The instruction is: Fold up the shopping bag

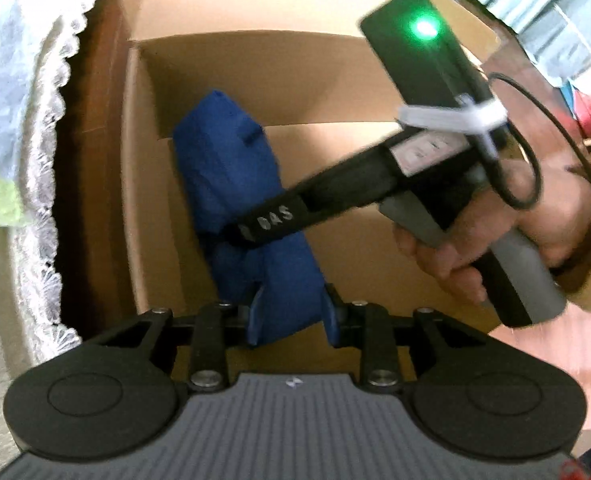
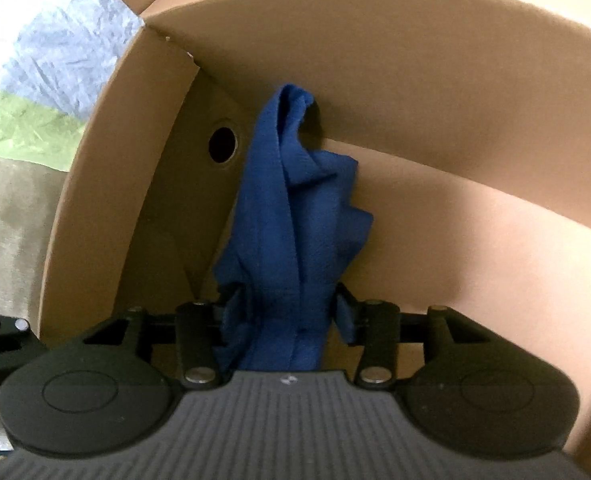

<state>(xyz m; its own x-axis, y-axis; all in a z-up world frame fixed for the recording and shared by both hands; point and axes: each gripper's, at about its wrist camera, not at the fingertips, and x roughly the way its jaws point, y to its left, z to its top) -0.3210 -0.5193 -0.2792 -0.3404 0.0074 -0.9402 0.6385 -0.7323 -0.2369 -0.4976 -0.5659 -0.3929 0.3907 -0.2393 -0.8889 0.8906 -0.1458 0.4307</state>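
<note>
The white letters "DAS" stand on the black arm of the right tool (image 1: 237, 236), seen in the left wrist view.

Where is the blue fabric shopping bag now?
The blue fabric shopping bag hangs inside the brown cardboard box, near its left wall, gripped by both the left gripper and right gripper.

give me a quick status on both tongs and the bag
Left tongs shut on blue bag. Right tongs shut on same bag, bunched up inside cardboard box. Box walls close around, tight room to fold.
</note>
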